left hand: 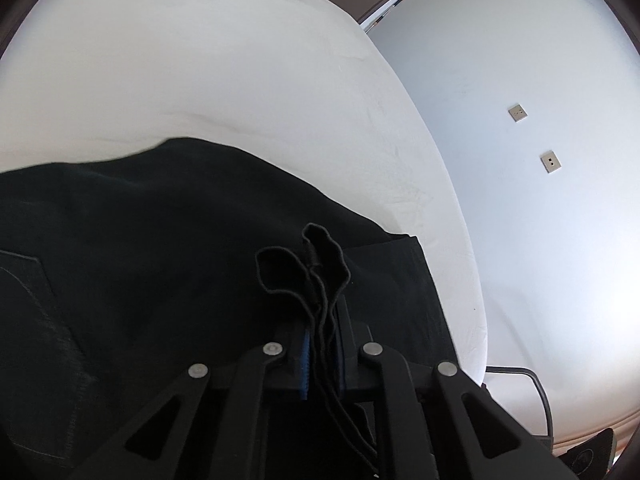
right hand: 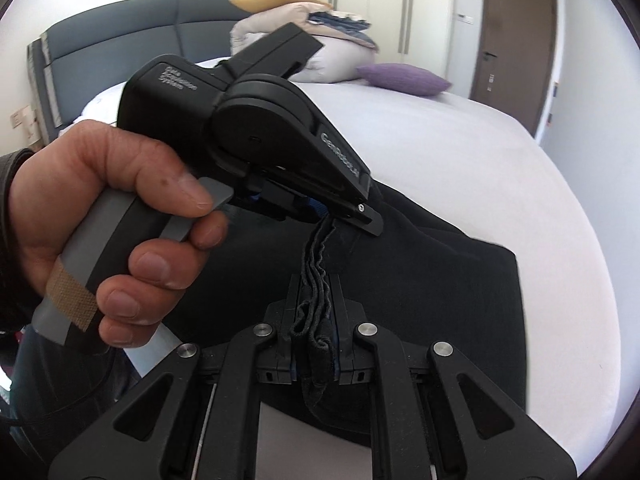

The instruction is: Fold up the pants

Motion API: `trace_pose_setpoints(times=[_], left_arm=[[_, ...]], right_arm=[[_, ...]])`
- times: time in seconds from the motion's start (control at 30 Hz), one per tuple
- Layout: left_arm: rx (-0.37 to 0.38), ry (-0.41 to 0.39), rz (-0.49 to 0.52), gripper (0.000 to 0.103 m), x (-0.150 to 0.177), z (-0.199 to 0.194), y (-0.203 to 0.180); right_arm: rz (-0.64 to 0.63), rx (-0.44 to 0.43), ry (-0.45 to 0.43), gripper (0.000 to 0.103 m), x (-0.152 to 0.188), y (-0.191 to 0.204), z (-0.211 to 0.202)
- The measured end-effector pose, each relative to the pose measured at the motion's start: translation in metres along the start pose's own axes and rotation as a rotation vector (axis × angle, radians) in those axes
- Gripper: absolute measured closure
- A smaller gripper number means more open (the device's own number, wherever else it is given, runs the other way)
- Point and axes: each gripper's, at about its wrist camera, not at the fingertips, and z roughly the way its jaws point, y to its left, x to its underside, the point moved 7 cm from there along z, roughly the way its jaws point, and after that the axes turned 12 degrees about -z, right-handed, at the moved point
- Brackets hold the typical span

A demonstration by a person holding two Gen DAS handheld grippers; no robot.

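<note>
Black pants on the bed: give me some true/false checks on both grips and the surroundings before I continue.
1. The left gripper is shut on the black pants. True.
2. The right gripper is open and empty. False: it pinches bunched fabric too.
3. The pants lie on a white bed. True.
4. The purple pillow lies on the pants. False: it sits far up the bed.

Bright, soft daylight, sharp focus, strong fisheye bending and dark vignetted corners in both views.
</note>
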Motion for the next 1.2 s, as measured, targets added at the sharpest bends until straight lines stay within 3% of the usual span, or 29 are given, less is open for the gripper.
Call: trace_pose_setpoints(times=[0.17,0.47,0.63,0.7,0.8,0.83,0.87,1.0,1.03,1.07,1.13,1.2], left_arm=[[-0.056,-0.013,-0.002,0.093,-0.016,-0.017,0.038],[-0.08,-0.029,-0.033,0.092,-0.025,-0.012,0.066],[-0.096,-0.051,-0.042,0.082,-0.027,-0.011,0.071],[-0.134,-0.089,-0.039,0.06,-0.031,-0.022,0.074],[-0.218,-0.193,-0.023,0.043,-0.035,-0.048,0.074],[-0.274,-0.239,-0.003,0.042,-0.035,-0.057,0.071],[-0.306,-0.273,0.024,0.042,-0.034,-0.068,0.076],[-0.386,-0.328,0.182,0.042,-0.004,-0.068,0.043],[-0.416,-0.326,0.219,0.042,0.006,-0.061,0.038],[-0.442,-0.321,0.241,0.042,0.015,-0.053,0.035],[-0.484,-0.301,0.263,0.042,0.033,-0.038,0.035],[-0.543,-0.247,0.279,0.041,0.049,-0.03,0.06]], right_arm=[[0.023,-0.112,0.011,0.093,-0.029,0.031,0.028],[0.03,-0.188,0.075,0.092,-0.043,0.067,0.067],[0.083,-0.247,0.131,0.089,-0.044,0.074,0.082],[0.106,-0.302,0.13,0.086,-0.041,0.073,0.074],[0.169,-0.415,0.104,0.057,-0.034,0.066,0.049],[0.198,-0.444,0.089,0.04,-0.03,0.062,0.039],[0.233,-0.475,0.071,0.039,-0.027,0.057,0.03],[0.406,-0.601,0.026,0.039,-0.007,0.011,0.001],[0.468,-0.623,0.008,0.044,0.002,-0.018,-0.005],[0.529,-0.636,-0.013,0.057,0.005,-0.042,-0.009],[0.622,-0.615,-0.025,0.071,0.017,-0.076,-0.009],[0.713,-0.615,-0.042,0.076,0.024,-0.117,-0.002]])
